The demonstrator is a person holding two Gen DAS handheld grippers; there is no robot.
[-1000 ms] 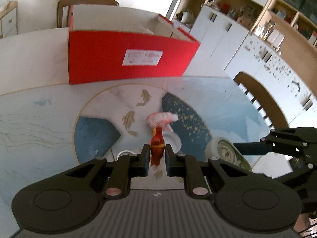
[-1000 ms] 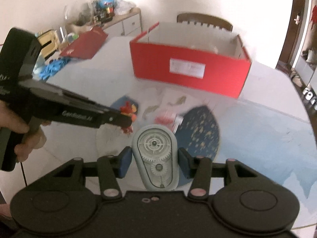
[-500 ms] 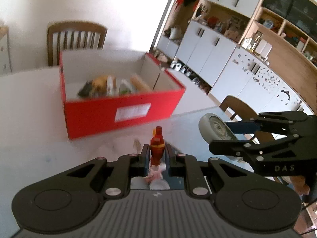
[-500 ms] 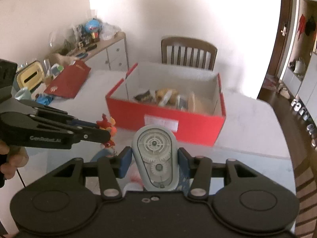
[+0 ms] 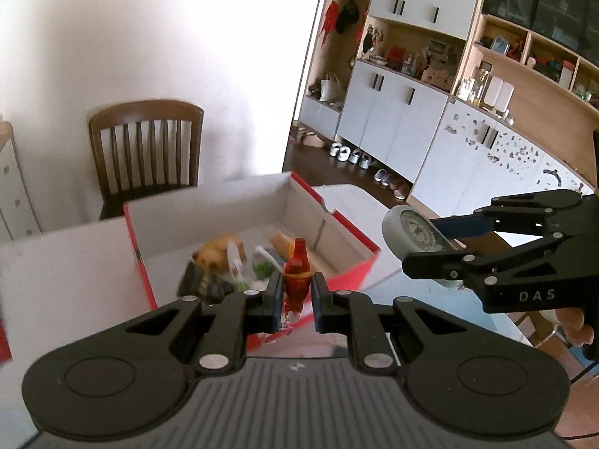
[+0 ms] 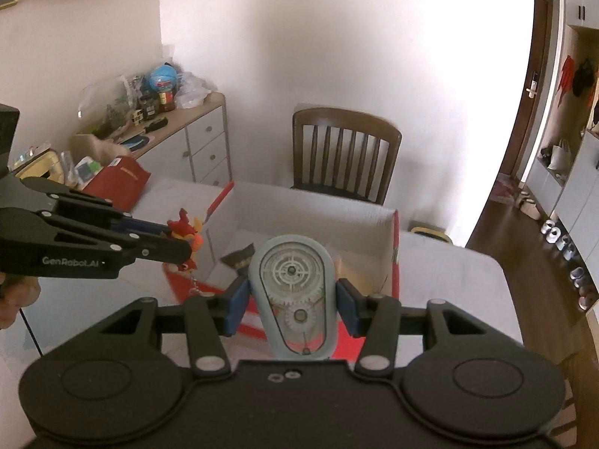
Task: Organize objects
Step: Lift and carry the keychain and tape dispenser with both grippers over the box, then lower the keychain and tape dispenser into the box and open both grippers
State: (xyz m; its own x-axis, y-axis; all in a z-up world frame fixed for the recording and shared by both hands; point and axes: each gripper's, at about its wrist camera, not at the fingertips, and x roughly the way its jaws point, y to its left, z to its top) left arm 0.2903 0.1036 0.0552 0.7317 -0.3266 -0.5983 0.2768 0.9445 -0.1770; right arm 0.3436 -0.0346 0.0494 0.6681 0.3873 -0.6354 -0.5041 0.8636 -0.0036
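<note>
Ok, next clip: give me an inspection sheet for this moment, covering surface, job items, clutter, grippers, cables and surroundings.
Surface: pale table, glass mat at the near edge.
Job's things: open red box partly filled with blurred items; red figurine; grey gear toy.
Clutter: red lid lying on the far left of the table.
Grippers: left hand-held gripper shut on the figurine; right hand-held gripper shut on the gear toy, both raised near the box.
Cables: thin dark cord below the left hand.
Surroundings: wooden chair, cluttered sideboard, white cabinets.
</note>
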